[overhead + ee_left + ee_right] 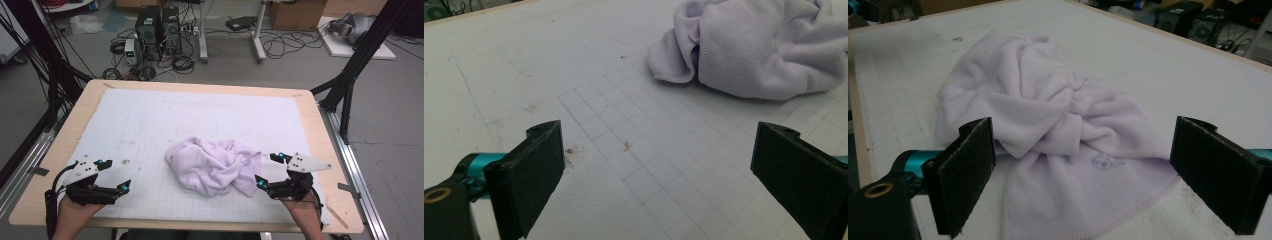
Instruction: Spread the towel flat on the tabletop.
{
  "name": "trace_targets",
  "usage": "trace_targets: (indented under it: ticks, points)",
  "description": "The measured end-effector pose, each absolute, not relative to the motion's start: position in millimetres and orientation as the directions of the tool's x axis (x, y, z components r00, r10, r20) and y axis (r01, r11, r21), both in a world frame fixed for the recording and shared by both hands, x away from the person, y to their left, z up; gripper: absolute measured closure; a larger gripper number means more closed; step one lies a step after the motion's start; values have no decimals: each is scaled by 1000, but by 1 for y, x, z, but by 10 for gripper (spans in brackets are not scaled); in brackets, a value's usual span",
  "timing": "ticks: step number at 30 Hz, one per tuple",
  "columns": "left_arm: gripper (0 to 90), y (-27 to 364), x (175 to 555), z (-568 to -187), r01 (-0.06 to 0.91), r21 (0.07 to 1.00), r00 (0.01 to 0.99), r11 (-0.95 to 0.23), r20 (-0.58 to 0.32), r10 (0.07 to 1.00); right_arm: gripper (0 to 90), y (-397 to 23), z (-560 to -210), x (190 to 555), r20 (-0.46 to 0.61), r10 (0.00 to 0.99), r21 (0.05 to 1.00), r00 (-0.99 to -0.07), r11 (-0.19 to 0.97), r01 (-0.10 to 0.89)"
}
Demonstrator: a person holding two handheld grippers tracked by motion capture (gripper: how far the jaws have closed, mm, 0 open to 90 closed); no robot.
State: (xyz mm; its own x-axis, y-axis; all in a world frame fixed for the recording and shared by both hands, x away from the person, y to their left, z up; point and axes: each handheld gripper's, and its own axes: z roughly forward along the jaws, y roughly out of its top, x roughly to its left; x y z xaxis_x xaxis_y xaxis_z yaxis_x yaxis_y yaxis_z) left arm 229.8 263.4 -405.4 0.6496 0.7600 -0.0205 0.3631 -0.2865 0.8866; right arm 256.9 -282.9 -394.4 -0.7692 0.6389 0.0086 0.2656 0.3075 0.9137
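A crumpled pale lilac towel (214,165) lies in a heap on the white gridded mat (150,120), right of the table's middle. My right gripper (267,170) is open at the towel's right edge, its jaws spread wide on either side of a stitched corner of the towel (1063,150) with a small printed mark. Over bare mat near the front left, my left gripper (115,176) is open too, nothing between its jaws, and the towel (754,50) lies well ahead of it to the right.
The mat covers a wooden table (320,150) with a bare wood rim. Small brown stains (571,150) mark the mat by the left gripper. Beyond the table, computer towers (157,30), cables and black frame legs (355,65) stand on the floor.
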Motion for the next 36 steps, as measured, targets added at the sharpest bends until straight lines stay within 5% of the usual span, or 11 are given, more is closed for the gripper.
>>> trace_targets:
  ticks: [23,29,32,33,34,36]
  points:
    - [126,254,239,-398,343,897,671,-280,-25,741,184,-185,-395,324,59,473,849,-879,440,293]
    - [232,250,245,-395,347,893,706,-286,-48,706,325,-169,-407,336,86,429,823,-899,478,307]
    - [275,248,248,-395,346,891,715,-294,-48,697,550,-163,-415,341,100,409,799,-907,511,318]
    - [275,248,249,-394,343,892,718,-295,-47,695,550,-163,-415,341,100,409,799,-907,511,318]
    - [286,247,249,-393,342,892,720,-295,-47,692,683,-160,-417,342,102,383,788,-918,533,310]
    - [310,245,250,-389,337,894,727,-295,-48,685,728,-159,-414,341,112,352,798,-929,526,295]
